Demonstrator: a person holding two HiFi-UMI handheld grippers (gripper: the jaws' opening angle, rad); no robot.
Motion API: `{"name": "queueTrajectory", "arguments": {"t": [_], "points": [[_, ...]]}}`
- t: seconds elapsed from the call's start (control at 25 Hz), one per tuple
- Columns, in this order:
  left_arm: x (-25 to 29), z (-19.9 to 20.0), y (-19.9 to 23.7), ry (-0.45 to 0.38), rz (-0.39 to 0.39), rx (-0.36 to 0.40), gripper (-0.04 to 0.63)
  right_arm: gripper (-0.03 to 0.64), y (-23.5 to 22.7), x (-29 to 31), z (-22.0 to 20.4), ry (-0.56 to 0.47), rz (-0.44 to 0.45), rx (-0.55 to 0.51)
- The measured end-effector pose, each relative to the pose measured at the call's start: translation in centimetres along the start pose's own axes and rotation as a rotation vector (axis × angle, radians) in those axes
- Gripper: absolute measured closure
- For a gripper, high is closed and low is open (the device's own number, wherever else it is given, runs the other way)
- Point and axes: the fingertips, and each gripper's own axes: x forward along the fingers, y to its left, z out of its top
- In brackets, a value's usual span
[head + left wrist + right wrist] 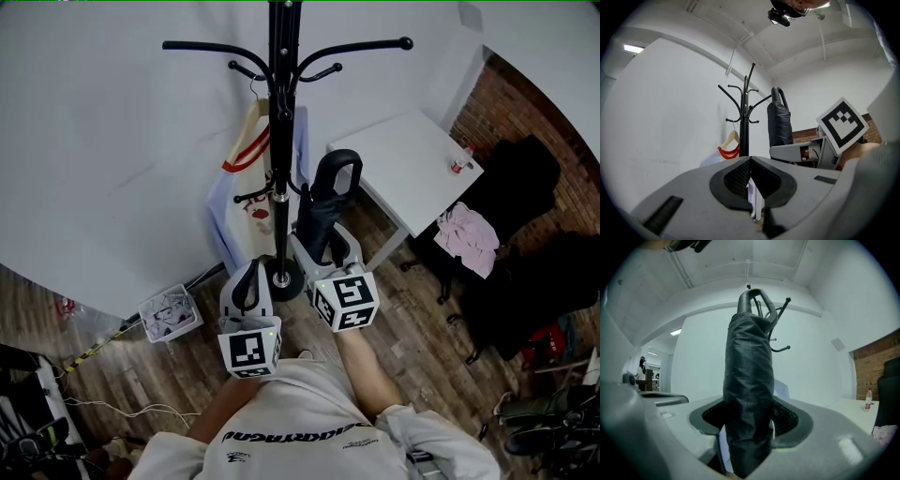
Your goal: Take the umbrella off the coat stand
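"Holding it where?"

"The right gripper [326,246] clamps the folded black umbrella [325,202] mid-canopy, upright just beside the coat stand's [278,112] pole. The left gripper [251,270] is closed and empty."

"Handling?"

"Probably light. Soft, slippery fabric over a stiff shaft, so squeeze firmly."

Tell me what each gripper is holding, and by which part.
The right gripper clamps the folded black umbrella around its wrapped canopy, below the looped handle. The left gripper is shut with nothing between its jaws.
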Motion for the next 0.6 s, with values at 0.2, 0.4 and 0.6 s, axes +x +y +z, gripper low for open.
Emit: {"name": "queueTrajectory", "arguments": {"t": [0.2, 0.4, 0.6], "points": [[-0.3, 0.0, -0.2, 0.003, -0.009, -0.004, 0.598, 0.344, 0.5, -1.1, -0.9, 0.003, 0.002, -0.002], [-0.4, -0.1, -0.1, 0.003, -0.011, 0.0, 0.598, 0.344, 1.2, -1.8, -1.3, -0.01, 0.0, -0.024], [-0.2, -0.2, -0.2, 0.008, -0.016, 0.004, 0.598, 0.344, 1.4, -2.5, -1.5, -0.008, 0.003, -0.024]]}}
